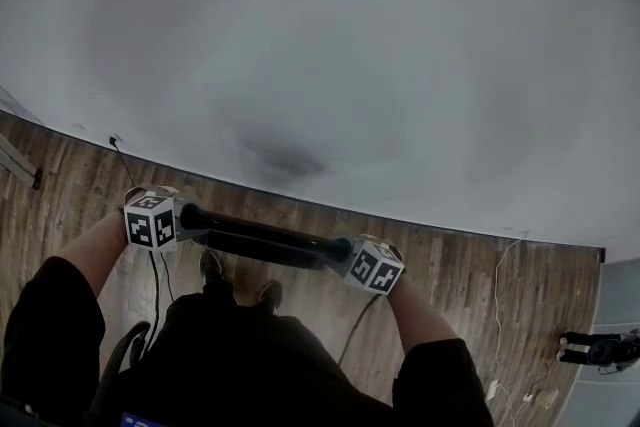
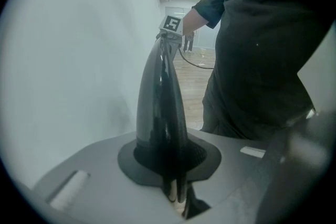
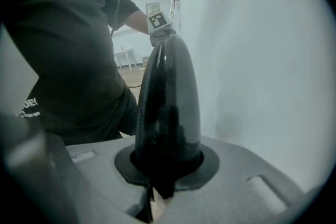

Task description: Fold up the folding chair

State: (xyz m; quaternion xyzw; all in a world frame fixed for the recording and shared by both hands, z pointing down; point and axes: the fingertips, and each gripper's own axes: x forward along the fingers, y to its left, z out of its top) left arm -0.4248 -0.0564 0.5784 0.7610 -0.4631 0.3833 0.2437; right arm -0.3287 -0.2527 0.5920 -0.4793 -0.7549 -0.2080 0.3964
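The folding chair (image 1: 262, 237) is black and flat, and hangs as a narrow dark bar between my two grippers, close to a white wall. My left gripper (image 1: 185, 215) is shut on its left end and my right gripper (image 1: 345, 255) on its right end. In the left gripper view the chair (image 2: 160, 107) runs from my left gripper (image 2: 176, 186) up to the right gripper's marker cube (image 2: 171, 23). In the right gripper view the chair (image 3: 169, 97) rises from my right gripper (image 3: 160, 181) toward the left gripper's cube (image 3: 156, 19).
The white wall (image 1: 350, 45) fills the upper head view just beyond the chair. Below it lies a wooden floor (image 1: 470, 295) with loose cables (image 1: 497, 305) and a black device (image 1: 600, 350) at the far right. The person's shoes (image 1: 212, 265) stand under the chair.
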